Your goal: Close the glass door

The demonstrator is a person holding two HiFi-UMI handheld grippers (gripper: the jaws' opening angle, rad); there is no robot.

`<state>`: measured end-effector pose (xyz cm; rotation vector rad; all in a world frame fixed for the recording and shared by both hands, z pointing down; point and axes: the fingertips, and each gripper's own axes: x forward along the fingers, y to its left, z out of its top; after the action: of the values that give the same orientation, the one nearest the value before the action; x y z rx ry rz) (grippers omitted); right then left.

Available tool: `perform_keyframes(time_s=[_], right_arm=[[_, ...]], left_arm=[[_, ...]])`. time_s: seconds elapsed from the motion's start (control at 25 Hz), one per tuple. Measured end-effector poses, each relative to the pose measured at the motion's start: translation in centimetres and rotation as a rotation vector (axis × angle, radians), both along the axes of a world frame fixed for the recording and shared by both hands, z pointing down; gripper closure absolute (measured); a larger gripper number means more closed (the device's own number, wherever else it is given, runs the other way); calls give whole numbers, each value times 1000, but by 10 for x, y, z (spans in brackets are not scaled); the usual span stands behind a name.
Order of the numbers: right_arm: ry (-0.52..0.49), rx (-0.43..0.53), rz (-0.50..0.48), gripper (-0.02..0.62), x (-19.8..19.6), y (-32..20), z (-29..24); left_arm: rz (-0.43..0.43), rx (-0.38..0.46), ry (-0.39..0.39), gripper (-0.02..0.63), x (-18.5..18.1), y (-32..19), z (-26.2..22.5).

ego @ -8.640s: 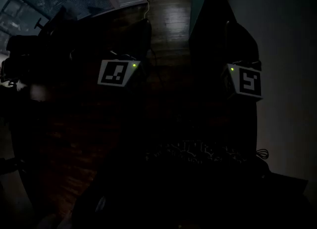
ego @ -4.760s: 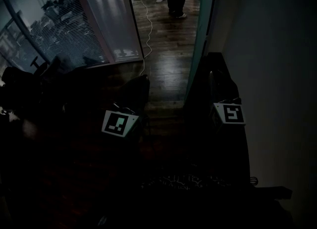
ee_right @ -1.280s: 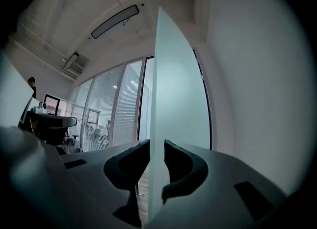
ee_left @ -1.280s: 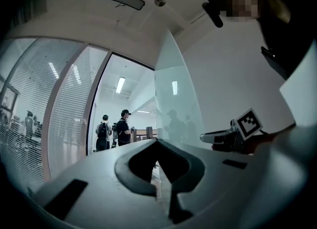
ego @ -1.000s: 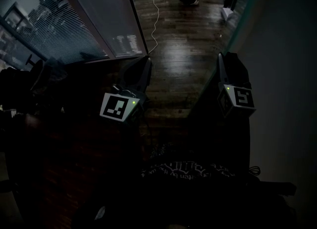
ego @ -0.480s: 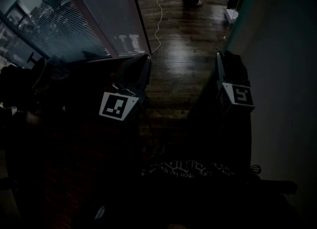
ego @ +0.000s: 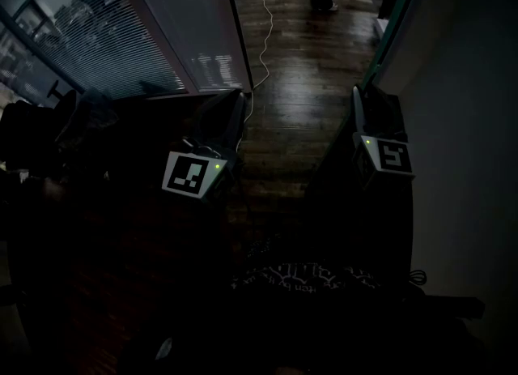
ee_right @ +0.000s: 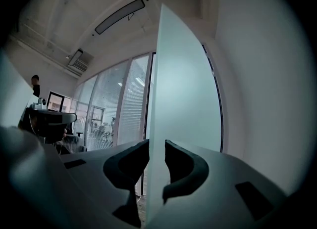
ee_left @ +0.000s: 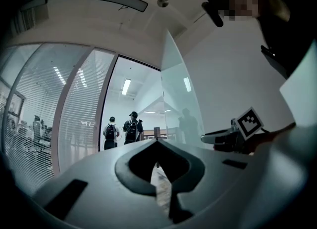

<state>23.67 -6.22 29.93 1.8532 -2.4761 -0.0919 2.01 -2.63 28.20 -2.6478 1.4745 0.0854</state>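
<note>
The frosted glass door (ee_right: pixel 183 99) stands on edge, and its teal edge (ego: pixel 394 17) runs up along the white wall. My right gripper (ee_right: pixel 156 146) has the door's edge between its jaws. The glass fills the gap and both pads touch it, while the jaws are opening slightly. In the dim head view the right gripper (ego: pixel 360 102) sits at that edge. My left gripper (ego: pixel 235 114) hangs apart in the doorway, its tips together and nothing in them (ee_left: pixel 157 144). The door (ee_left: pixel 173 99) shows to its right.
A glass partition with blinds (ego: pixel 121 33) bounds the left side. A white cable (ego: pixel 263 33) trails over the dark wooden floor (ego: pixel 299 114). People stand down the corridor (ee_left: pixel 131 129). The white wall (ego: pixel 469 138) is close on the right.
Both grippers have drifted a short way across the floor together with the door edge. Compared with several seconds ago, more of the corridor floor shows between them.
</note>
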Motion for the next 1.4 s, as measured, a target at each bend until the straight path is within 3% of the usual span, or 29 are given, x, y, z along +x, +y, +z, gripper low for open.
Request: perform_keyframes(time_s=[0.24,0.68,0.92,1.4], right_arm=[[7,-2,-9,515,-21,-13,-2],[-2,8,-17,514,-21,-17,1],[8,2,-32,508,-65,-51,-3],[21,-3,-28,492,-104,-86,-1]], left_arm=[[-8,0,4,604,-19,-13,-1],[-21,-2,-3,604,-17,-22,6],[-29,-9,6,604,-58,-58,3],[-79,-1,-4,604,-104,-80,3]])
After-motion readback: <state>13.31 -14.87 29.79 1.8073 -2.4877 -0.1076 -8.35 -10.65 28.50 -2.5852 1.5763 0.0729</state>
